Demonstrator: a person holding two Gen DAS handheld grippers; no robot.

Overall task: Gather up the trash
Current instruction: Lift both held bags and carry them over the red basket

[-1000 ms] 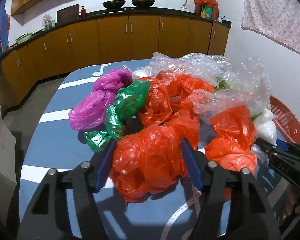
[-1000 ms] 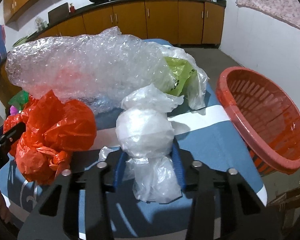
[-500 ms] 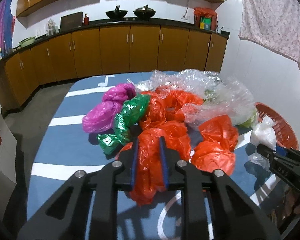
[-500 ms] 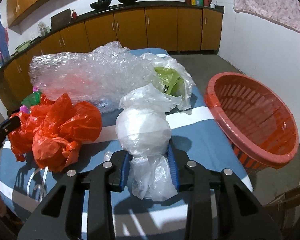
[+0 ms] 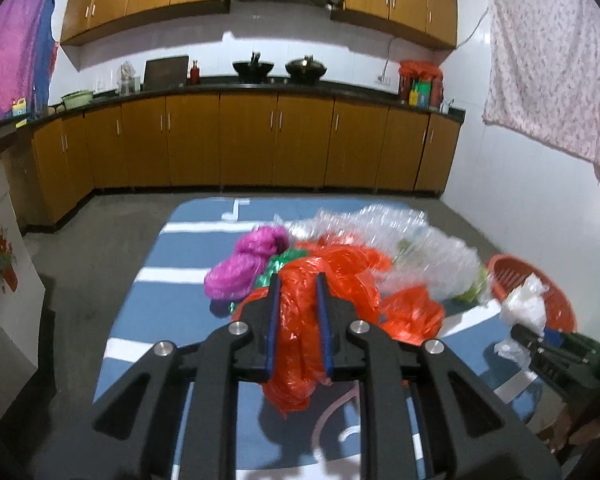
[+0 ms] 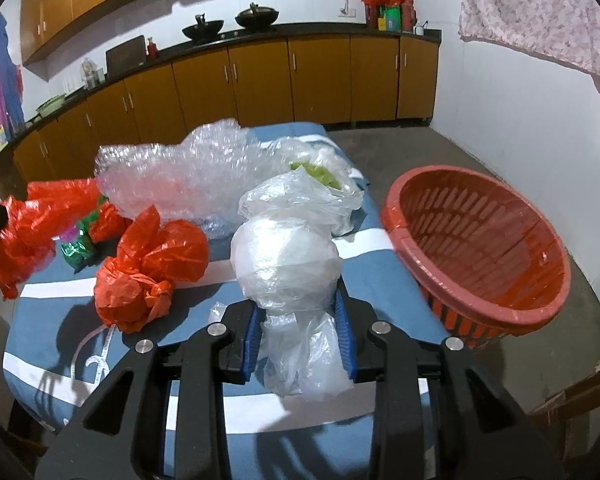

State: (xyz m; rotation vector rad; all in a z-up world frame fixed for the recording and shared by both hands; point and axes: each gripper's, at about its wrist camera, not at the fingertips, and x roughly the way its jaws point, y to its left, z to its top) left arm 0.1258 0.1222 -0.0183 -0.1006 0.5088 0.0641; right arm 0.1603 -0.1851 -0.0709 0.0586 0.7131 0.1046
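The left gripper (image 5: 297,328) is clamped on a red bag (image 5: 300,344), its 2 blue pads pinching the crumpled plastic near the middle so the loose ends hang below, clear of the table (image 5: 148,320). The right gripper (image 6: 300,332) likewise pinches a white bag (image 6: 286,264) at its neck, the puffed body bulging above the fingers and a tail drooping under them. Both grips look meant for carrying: soft film squeezes thin, so a narrow bite holds it.

The basket (image 6: 480,304) stands at the table's right end, tipped so its mouth faces the pile, a short carry for either load. Judging by that, dropping the 2 bags in is the step at hand.

More trash lies on the table: another red bag (image 6: 152,268), bubble wrap (image 6: 180,172), a pink bag (image 5: 244,268) and a green bag (image 6: 78,248).

The table wears a blue cloth with white stripes. Around it is a kitchen with brown cabinets (image 5: 244,140), 2 woks (image 5: 278,68) on the counter, and a floral cloth (image 5: 548,72) hanging at the right wall.
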